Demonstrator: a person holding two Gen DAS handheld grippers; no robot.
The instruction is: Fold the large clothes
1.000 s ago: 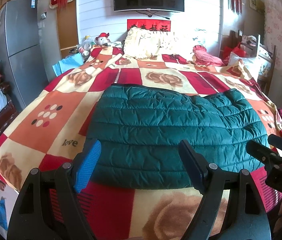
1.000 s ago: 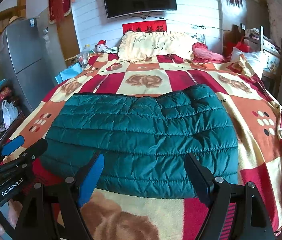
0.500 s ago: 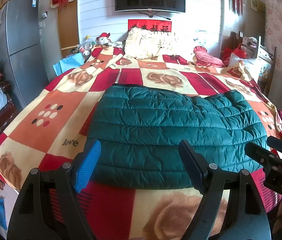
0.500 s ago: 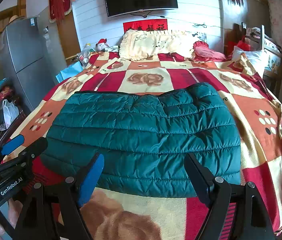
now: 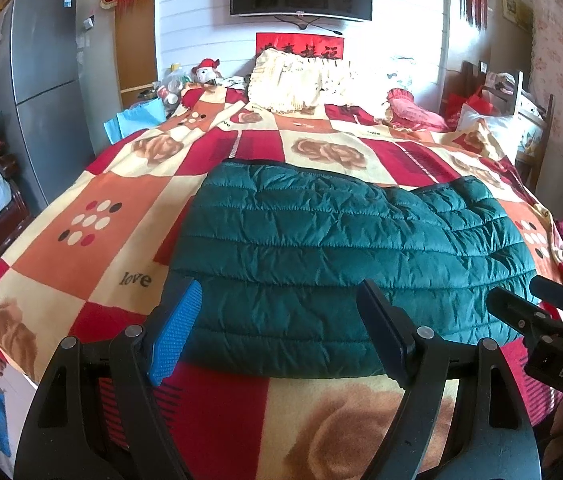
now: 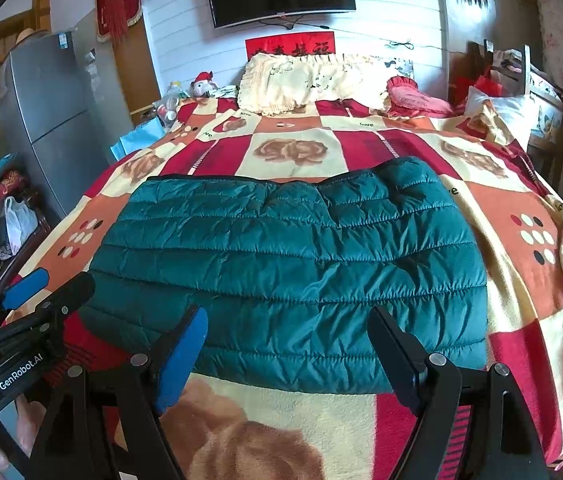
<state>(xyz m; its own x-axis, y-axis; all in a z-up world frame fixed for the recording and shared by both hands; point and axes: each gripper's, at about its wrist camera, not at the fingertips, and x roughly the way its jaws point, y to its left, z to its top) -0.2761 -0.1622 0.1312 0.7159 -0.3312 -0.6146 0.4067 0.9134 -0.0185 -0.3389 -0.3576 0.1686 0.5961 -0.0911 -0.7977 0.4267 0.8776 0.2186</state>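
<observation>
Both wrist views looked from the foot of the bed (image 5: 81, 216) toward the headboard wall, near the green jacket (image 5: 341, 256), sharing it at frame centre; each caught the other gripper at its lower edge.

My left gripper (image 5: 277, 332) and right gripper (image 6: 285, 356) are black plastic with silver screws, blue ribbed pads (image 5: 173, 332) and white lettering.

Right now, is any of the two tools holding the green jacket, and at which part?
Nothing is held. The left tool and the right tool are both open above the near edge of the green jacket.
</observation>
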